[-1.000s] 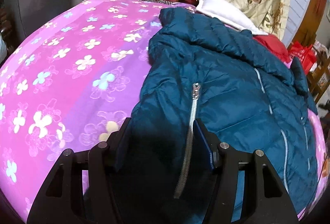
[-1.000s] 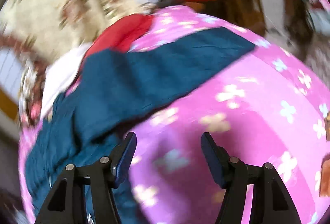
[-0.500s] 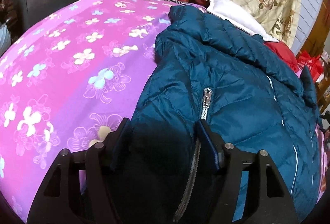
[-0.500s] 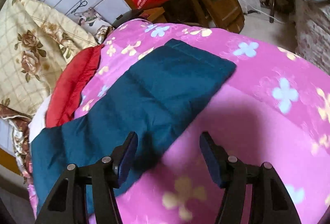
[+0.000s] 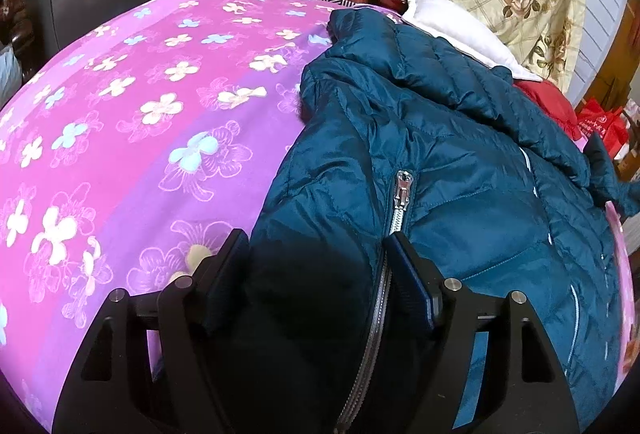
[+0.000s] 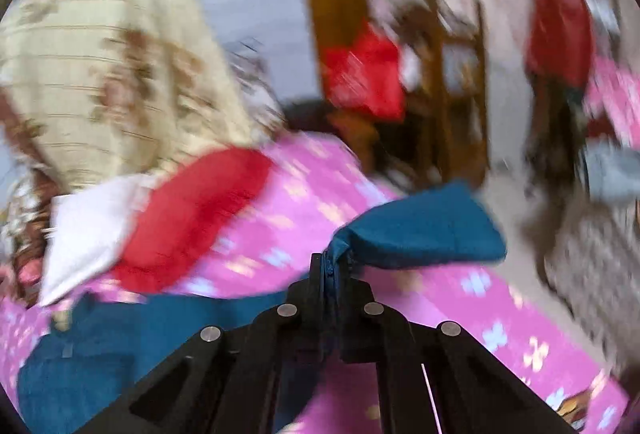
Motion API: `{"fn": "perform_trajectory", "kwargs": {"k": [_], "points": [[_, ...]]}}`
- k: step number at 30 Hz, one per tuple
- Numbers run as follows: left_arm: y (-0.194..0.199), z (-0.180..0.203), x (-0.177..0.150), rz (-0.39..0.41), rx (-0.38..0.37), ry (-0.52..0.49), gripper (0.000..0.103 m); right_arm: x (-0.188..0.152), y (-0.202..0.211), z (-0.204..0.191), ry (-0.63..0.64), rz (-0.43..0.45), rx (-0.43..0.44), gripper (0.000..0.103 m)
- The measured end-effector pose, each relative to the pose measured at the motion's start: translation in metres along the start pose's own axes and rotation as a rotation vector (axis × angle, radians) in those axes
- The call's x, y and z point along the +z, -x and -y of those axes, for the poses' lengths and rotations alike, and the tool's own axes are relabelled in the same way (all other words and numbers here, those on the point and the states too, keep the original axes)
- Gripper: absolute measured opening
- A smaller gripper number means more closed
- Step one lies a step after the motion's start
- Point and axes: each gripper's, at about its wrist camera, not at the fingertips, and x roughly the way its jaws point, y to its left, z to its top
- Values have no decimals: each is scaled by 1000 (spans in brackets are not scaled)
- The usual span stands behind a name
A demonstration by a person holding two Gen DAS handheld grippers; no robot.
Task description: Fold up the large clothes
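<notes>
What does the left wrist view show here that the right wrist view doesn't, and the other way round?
Only the left wrist: the open left gripper over the jacket's silver zipper. Only the right wrist, though blurred: the right gripper shut on the teal sleeve, lifted off the bed. Both: pink floral bedsheet, white pillow, red cloth.

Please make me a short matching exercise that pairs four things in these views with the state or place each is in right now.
Column one:
1. left hand-held gripper
2. right hand-held gripper
3. zipper pull
4. red cloth

Column two:
A. shut on the jacket sleeve
B. lying on the teal jacket, ahead of the left fingers
C. open, fingers either side of dark jacket fabric
D. on the pink floral bedspread, beside a white cloth

Pairs: 1-C, 2-A, 3-B, 4-D
</notes>
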Motion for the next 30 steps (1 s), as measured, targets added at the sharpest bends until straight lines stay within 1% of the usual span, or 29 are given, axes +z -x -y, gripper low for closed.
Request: {"fn": "perform_trajectory", "kwargs": {"k": [2,4,6,8,10,12,13,14,15,16,18,19,20,21,22,23,24,25,27,29,30], "points": [[6,-4,-1,5,-8,18,72,11,34,-43,46,48,66,4],[19,-12,2,30,-10,40,72,14,75,-100,115,89,165,4],[34,-19,5,70,-21,60,72,4,110,-164,198,104,277,4],[51,-30,11,129,-10,80,72,-17,137,-223,280,96,376,4],[65,-39,15,185,15,90,72,-54,157,-286,386,69,462,4],[74,-47,19,228,56,91,72,-108,169,-350,507,37,520,4],[79,-51,21,249,74,94,72,-128,169,-368,545,22,529,4],[81,-55,22,258,81,97,72,-155,166,-391,597,-7,533,4],[83,-59,24,263,84,99,72,-186,159,-414,655,-46,524,4],[84,-63,25,264,84,102,72,-215,151,-432,707,-74,494,4],[85,-72,26,263,83,118,72,-262,130,-457,795,-128,419,5],[85,-77,27,263,82,128,72,-282,116,-466,834,-180,382,5],[86,-82,27,262,79,140,72,-297,107,-468,853,-226,365,6],[86,-85,28,262,80,149,72,-311,99,-469,867,-270,361,9],[87,-89,28,260,83,158,72,-319,99,-468,875,-284,368,13],[87,-92,28,259,83,165,72,-324,101,-466,886,-292,380,30],[87,-94,28,258,80,171,72,-327,107,-463,898,-296,406,48],[86,-96,27,254,80,178,72,-329,115,-460,907,-286,421,53],[85,-96,27,243,74,186,72,-321,133,-449,907,-226,437,54],[83,-95,26,235,71,187,72,-309,147,-440,848,-165,461,54],[82,-94,27,234,75,184,72,-297,152,-434,802,-138,469,54]]}}
